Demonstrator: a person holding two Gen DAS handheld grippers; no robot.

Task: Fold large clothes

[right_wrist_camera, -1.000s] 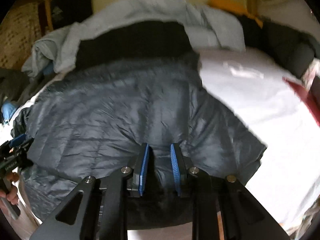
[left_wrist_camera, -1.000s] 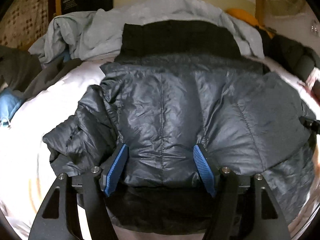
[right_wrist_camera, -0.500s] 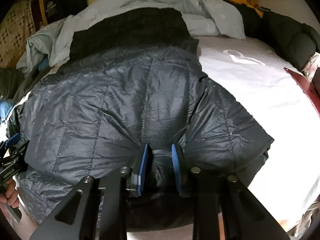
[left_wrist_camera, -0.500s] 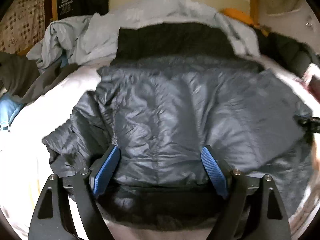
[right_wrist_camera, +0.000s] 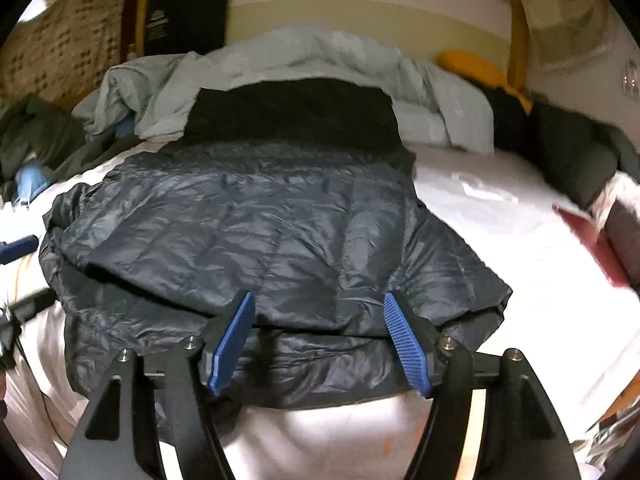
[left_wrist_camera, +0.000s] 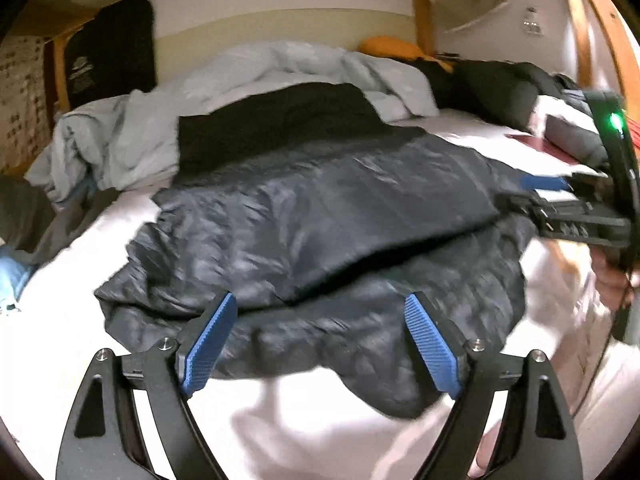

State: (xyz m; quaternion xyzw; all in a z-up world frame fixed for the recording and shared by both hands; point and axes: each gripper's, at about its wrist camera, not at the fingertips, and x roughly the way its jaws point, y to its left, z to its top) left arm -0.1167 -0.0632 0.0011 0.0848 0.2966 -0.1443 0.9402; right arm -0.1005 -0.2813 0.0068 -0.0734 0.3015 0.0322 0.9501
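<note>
White bedding covers the bed (right_wrist_camera: 500, 248), which carries the whole job under a wooden frame, with a rumpled pale duvet (right_wrist_camera: 280, 64) and dark clothes heaped toward the far wall. At the far left a grey-green garment (right_wrist_camera: 36, 136) and a scrap of blue cloth (left_wrist_camera: 12, 276) lie just beside the work, and any wide sweep on that side could drag them into the fold. The dark quilted jacket (right_wrist_camera: 248, 224), the thing being folded, lies across the middle of the bed with its upper layer turned over onto the lower one, the folded edge near the front. The left claw (left_wrist_camera: 320, 344) stands wide and released, its blue pads (left_wrist_camera: 208, 344) either side of the jacket's front hem without pressing it. The slippery, puffy shell looks likely to spring back or slide now that nothing pins it, and the bulge drooping toward the bed's front edge could pull the bundle down. The right claw (right_wrist_camera: 320, 344) is opening, the hem lying between its jaws but ungripped; a pad catching the thin fabric could undo the fold. At the far right a dark red flat object (right_wrist_camera: 588, 248) lies near, and the jacket's right corner (right_wrist_camera: 492, 300) already sticks out untidily.
</note>
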